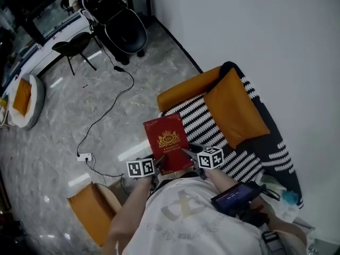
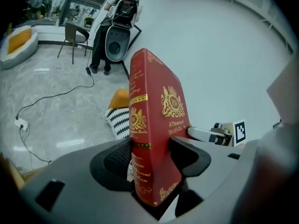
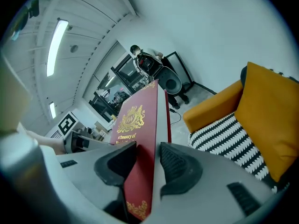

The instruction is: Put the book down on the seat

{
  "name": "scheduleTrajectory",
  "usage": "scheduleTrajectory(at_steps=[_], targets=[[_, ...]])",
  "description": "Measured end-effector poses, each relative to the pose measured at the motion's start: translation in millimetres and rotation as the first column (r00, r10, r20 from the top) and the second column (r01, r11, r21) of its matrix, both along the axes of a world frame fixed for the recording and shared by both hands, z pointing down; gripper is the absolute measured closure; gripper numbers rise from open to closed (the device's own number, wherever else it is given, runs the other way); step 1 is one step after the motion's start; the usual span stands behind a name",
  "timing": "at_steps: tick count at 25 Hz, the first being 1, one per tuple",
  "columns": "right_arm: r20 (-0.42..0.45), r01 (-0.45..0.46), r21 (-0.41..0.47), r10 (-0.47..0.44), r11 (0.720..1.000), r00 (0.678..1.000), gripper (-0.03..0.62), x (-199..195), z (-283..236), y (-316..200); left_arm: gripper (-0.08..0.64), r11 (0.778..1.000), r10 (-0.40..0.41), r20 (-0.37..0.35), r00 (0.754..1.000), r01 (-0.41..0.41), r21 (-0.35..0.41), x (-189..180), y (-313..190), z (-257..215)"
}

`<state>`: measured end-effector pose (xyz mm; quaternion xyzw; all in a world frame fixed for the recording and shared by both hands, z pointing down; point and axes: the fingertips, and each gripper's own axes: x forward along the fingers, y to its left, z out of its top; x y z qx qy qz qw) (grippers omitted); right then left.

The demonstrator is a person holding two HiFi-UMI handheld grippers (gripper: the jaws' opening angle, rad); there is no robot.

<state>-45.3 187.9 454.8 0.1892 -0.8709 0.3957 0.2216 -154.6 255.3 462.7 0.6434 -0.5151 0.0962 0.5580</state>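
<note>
1. My left gripper point(image 2: 152, 155) is clenched on the book point(image 1: 167, 141) at its spine side, one pad on each cover; my right gripper point(image 3: 147, 160) grasps the opposite side, where the pale page edge shows between its pads.
2. The book hangs over the front edge of the seat point(image 1: 204, 124), toward the corner below the orange arm point(image 1: 186, 89); it looks clear of the stripes, though I cannot tell for certain that no corner touches.
3. The step in hand, as I judge it, is the lowering; the book should first go further in over the seat, toward the orange cushion point(image 1: 236, 108) at its back, so that the whole back cover lands on the stripes and nothing overhangs the seat's front.
4. Both hands should sink together at one pace, with the cover level and face up; a tilt would set one corner down first and twist the book in my grip.
5. I should let go only once the seat bears the weight; a release too near the seat's front could tip the book onto the floor point(image 1: 79, 116).
6. The book is a red hardback, thick and stiff; its cover carries a gold crest with gold lettering under it, and the spine has gold bands and more gold print.
</note>
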Motion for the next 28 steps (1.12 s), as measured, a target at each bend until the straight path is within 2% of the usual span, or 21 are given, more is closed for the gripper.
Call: scheduleTrajectory(at_steps=[17, 28], targets=[[-0.011, -0.094, -0.071, 0.093, 0.993, 0.996, 0.428, 40.2, 31.2, -83.9, 0.311, 0.989, 0.129, -0.027, 0.991, -0.131, -0.075, 32.8, -91.1, 22.8], [-0.049, -0.18, -0.105, 0.176, 0.978, 0.983, 0.428, 77.7, 43.7, -105.6, 0.316, 0.968, 0.203, -0.071, 0.977, -0.211, -0.133, 66.6, -120.6, 36.6]])
